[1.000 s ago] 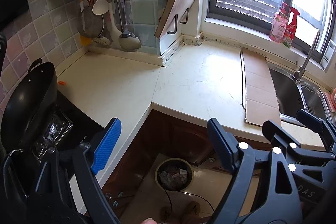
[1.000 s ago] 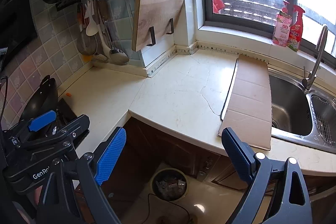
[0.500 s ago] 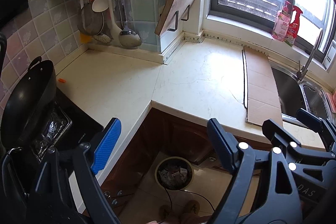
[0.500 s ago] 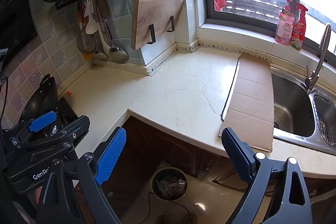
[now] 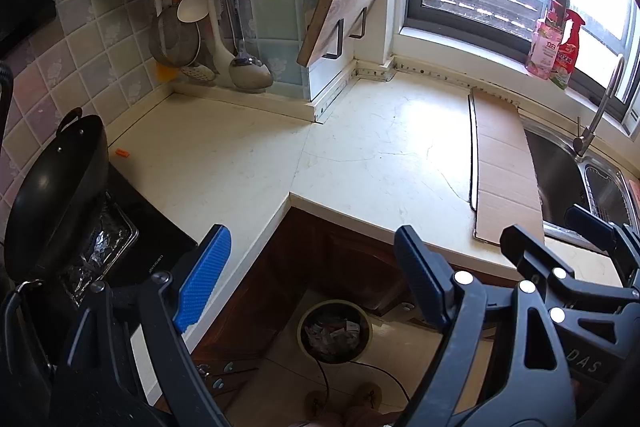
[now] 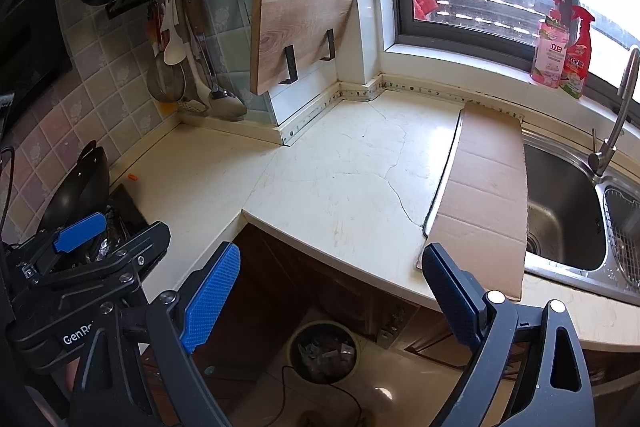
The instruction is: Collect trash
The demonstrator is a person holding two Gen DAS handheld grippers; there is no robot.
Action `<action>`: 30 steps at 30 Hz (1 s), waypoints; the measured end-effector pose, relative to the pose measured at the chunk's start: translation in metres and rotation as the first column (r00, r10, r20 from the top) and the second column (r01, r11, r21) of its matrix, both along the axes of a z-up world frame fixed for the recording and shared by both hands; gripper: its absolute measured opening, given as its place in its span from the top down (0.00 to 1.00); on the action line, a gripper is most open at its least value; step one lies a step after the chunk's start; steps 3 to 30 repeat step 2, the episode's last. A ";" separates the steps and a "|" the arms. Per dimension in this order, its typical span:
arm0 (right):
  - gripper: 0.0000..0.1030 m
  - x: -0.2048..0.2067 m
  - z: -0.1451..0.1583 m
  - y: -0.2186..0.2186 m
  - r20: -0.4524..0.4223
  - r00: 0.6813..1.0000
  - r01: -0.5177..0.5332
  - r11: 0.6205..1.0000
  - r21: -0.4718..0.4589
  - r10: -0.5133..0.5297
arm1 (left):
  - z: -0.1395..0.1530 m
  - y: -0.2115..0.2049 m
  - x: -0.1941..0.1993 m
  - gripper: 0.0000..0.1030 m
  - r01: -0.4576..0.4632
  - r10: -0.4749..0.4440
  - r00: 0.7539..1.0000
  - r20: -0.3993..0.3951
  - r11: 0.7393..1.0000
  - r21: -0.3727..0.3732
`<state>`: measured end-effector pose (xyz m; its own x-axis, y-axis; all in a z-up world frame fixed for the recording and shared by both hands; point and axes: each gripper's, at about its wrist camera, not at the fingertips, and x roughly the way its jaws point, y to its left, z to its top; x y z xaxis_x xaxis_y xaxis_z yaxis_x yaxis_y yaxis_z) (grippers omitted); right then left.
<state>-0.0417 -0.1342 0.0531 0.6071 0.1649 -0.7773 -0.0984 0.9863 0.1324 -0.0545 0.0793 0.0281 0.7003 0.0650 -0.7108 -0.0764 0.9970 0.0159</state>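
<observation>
A: Where do things stand?

B: Both grippers hang out past the counter's near edge, over the floor. The left gripper has its jaws spread wide with nothing between them. The right gripper is the same: wide open, empty.

A: And the trash?

B: The only loose bit I'd call trash is a small orange scrap on the far left of the counter, near the wok and the tiled wall. The bin sits on the floor below the grippers, already holding crumpled paper. A flat cardboard sheet lies to the right, one edge overlapping the sink; whether it counts as trash I cannot tell.

A: What could go wrong?

B: The scrap is tiny and flat, so wide jaws may close over it and miss, or push it along the counter toward the wok. Reaching left, the gripper could knock the wok's rim or handle. If the cardboard is the target, a pull at its near end could tip its overhanging edge into the sink. A cord trails on the floor by the bin, something to catch on during the drop.

A: Any writing?

B: "GenRo", cut off, on the left gripper's body in the right wrist view. "DAS" on the right gripper in the left wrist view. The pink bottle on the sill shows "立白". The red spray bottle beside it has print too small to read, as does the hob's front edge.
</observation>
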 end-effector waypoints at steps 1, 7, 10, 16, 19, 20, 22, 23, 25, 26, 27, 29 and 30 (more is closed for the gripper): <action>0.09 0.002 -0.001 -0.001 -0.001 1.000 -0.003 1.000 0.001 0.003 | 0.000 -0.001 0.001 0.20 -0.001 0.001 1.000 -0.002 1.000 0.001; 0.09 0.004 -0.002 -0.001 -0.002 1.000 -0.003 1.000 0.002 0.003 | -0.001 -0.002 0.002 0.20 -0.002 0.002 1.000 -0.004 1.000 0.001; 0.09 0.004 -0.002 -0.001 -0.002 1.000 -0.003 1.000 0.002 0.003 | -0.001 -0.002 0.002 0.20 -0.002 0.002 1.000 -0.004 1.000 0.001; 0.09 0.004 -0.002 -0.001 -0.002 1.000 -0.003 1.000 0.002 0.003 | -0.001 -0.002 0.002 0.20 -0.002 0.002 1.000 -0.004 1.000 0.001; 0.09 0.004 -0.002 -0.001 -0.002 1.000 -0.003 1.000 0.002 0.003 | -0.001 -0.002 0.002 0.20 -0.002 0.002 1.000 -0.004 1.000 0.001; 0.09 0.004 -0.002 -0.001 -0.002 1.000 -0.003 1.000 0.002 0.003 | -0.001 -0.002 0.002 0.20 -0.002 0.002 1.000 -0.004 1.000 0.001; 0.09 0.004 -0.002 -0.001 -0.002 1.000 -0.003 1.000 0.002 0.003 | -0.001 -0.002 0.002 0.20 -0.002 0.002 1.000 -0.004 1.000 0.001; 0.09 0.004 -0.002 -0.001 -0.002 1.000 -0.003 1.000 0.002 0.003 | -0.001 -0.002 0.002 0.20 -0.002 0.002 1.000 -0.004 1.000 0.001; 0.09 0.004 -0.002 -0.001 -0.002 1.000 -0.003 1.000 0.002 0.003 | -0.001 -0.002 0.002 0.20 -0.002 0.002 1.000 -0.004 1.000 0.001; 0.09 0.004 -0.002 -0.001 -0.002 1.000 -0.003 1.000 0.002 0.003 | -0.001 -0.002 0.002 0.20 -0.002 0.002 1.000 -0.004 1.000 0.001; 0.09 0.004 -0.002 -0.001 -0.002 1.000 -0.003 1.000 0.002 0.003 | -0.001 -0.002 0.002 0.20 -0.002 0.002 1.000 -0.004 1.000 0.001; 0.09 0.004 -0.002 -0.001 -0.002 1.000 -0.003 1.000 0.002 0.003 | -0.001 -0.002 0.002 0.20 -0.002 0.002 1.000 -0.004 1.000 0.001; 0.09 0.004 -0.002 -0.001 -0.002 1.000 -0.003 1.000 0.002 0.003 | -0.001 -0.002 0.002 0.20 -0.002 0.002 1.000 -0.004 1.000 0.001</action>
